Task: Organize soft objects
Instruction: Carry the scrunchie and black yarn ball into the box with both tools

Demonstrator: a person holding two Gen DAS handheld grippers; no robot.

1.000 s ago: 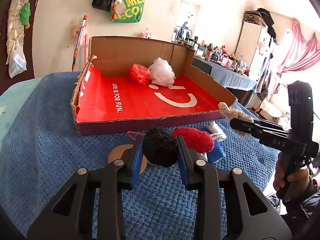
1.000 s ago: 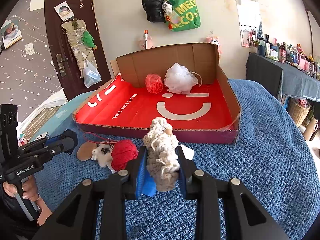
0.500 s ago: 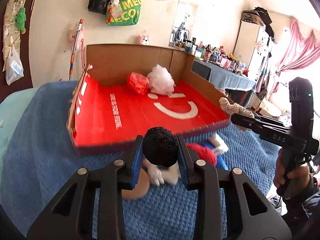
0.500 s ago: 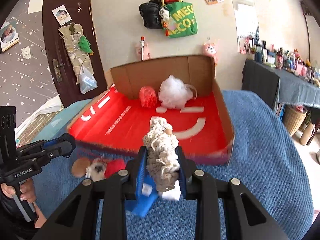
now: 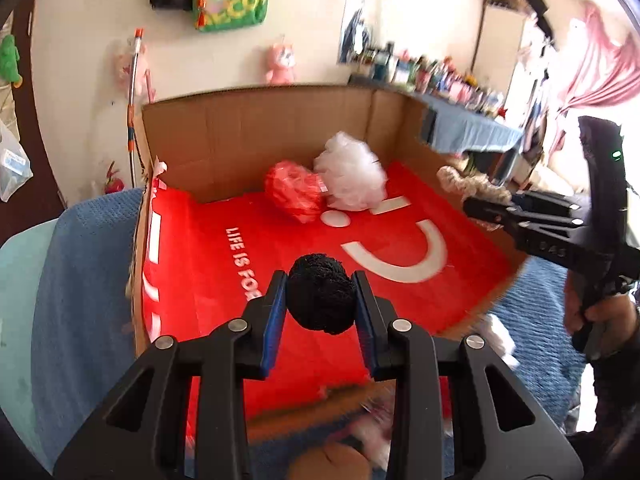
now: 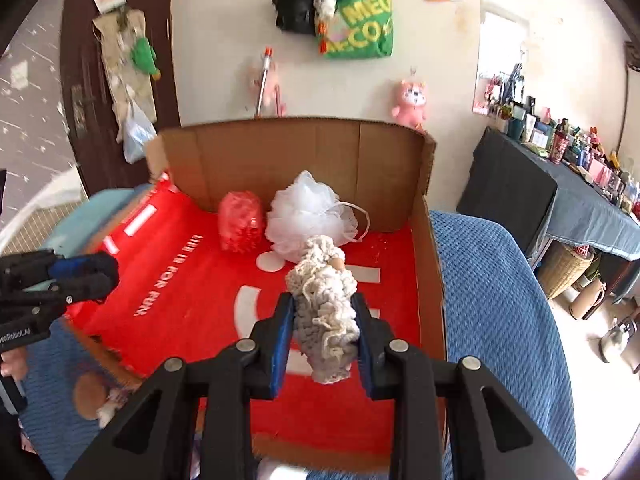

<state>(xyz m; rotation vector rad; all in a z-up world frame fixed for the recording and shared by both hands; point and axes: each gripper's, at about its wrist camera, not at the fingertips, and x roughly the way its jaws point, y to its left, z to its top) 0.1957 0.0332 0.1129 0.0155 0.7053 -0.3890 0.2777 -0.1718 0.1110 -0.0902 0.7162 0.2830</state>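
Observation:
My left gripper (image 5: 322, 300) is shut on a black fuzzy ball (image 5: 322, 298) and holds it above the red floor of the cardboard box (image 5: 280, 128). My right gripper (image 6: 324, 320) is shut on a cream crocheted toy (image 6: 324, 312), also above the box floor (image 6: 192, 280). A red mesh puff (image 5: 294, 190) and a white mesh puff (image 5: 352, 178) lie at the back of the box; they also show in the right wrist view, red (image 6: 240, 222) and white (image 6: 308, 216). The right gripper shows in the left view (image 5: 480, 200), the left gripper in the right view (image 6: 80, 272).
The box lies on a blue blanket (image 6: 500, 300). Blurred soft toys, one brown (image 6: 90, 394), lie on the blanket in front of the box. A dark cluttered table (image 6: 540, 192) stands at the right. Bags hang on the wall (image 6: 352, 20).
Both grippers have risen and moved forward from the blanket to over the box, each still holding its toy. The toys left on the blanket have dropped low in view.

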